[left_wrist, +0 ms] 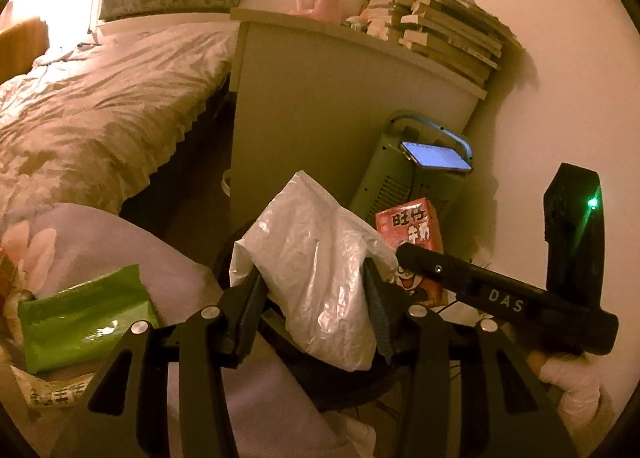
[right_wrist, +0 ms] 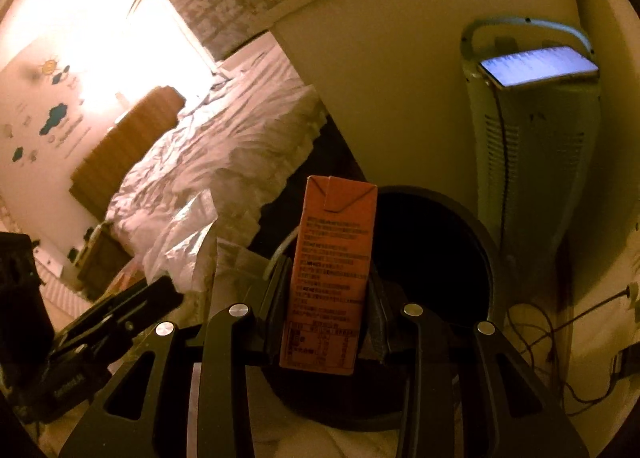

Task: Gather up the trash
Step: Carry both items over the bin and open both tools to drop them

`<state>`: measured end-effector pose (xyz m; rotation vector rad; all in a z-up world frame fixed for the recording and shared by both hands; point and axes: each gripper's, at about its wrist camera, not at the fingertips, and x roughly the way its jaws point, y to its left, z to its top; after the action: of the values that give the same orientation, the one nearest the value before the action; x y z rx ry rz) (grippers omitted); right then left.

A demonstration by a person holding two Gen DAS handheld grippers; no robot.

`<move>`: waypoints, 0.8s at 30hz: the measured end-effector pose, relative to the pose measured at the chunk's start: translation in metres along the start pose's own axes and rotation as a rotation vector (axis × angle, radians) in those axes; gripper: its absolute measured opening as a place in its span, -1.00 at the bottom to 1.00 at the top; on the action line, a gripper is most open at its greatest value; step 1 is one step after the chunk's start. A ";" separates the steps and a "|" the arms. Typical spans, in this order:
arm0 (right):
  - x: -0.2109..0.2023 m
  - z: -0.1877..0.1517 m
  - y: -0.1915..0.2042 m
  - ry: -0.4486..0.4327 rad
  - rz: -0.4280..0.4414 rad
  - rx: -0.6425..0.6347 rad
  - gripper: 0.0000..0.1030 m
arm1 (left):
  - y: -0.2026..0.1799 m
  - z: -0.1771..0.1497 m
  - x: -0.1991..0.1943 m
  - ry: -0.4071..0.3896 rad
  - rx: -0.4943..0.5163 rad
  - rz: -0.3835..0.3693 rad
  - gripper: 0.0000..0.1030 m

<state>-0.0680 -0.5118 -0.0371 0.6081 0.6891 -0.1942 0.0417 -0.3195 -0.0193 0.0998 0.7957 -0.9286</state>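
While the left gripper (left_wrist: 316, 290) looks ahead, its two fingers are clamped on a crumpled white plastic wrapper (left_wrist: 316, 258), held above the dark bin (left_wrist: 344, 390). Near the left edge of this view, a green packet (left_wrist: 84, 318) lies on the lilac bedding (left_wrist: 120, 246), not yet collected. A red drink carton (left_wrist: 412, 234) shows just behind the wrapper.

From the right wrist, the right gripper (right_wrist: 326, 306) is closed on that orange-red carton (right_wrist: 330, 270), upright, over the open round bin (right_wrist: 432, 258) beside the pale green heater (right_wrist: 536, 146). I judge both pieces are ready to drop; nothing is visibly inside the bin, and the green packet remains.
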 end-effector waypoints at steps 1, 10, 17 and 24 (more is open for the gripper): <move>0.001 -0.001 0.000 0.003 -0.003 0.003 -0.31 | 0.000 0.000 0.002 0.005 0.000 0.000 -0.09; 0.011 -0.004 -0.008 0.021 -0.024 0.010 -0.31 | -0.002 0.000 0.018 0.040 -0.005 -0.008 0.03; 0.007 -0.005 -0.010 0.020 -0.004 0.044 0.02 | -0.007 0.003 0.005 0.003 0.007 0.004 0.66; 0.003 -0.007 -0.001 0.019 0.046 0.044 0.40 | -0.001 0.000 -0.018 -0.036 0.001 0.001 0.67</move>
<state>-0.0700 -0.5085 -0.0432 0.6676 0.6905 -0.1611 0.0349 -0.3078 -0.0068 0.0840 0.7618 -0.9275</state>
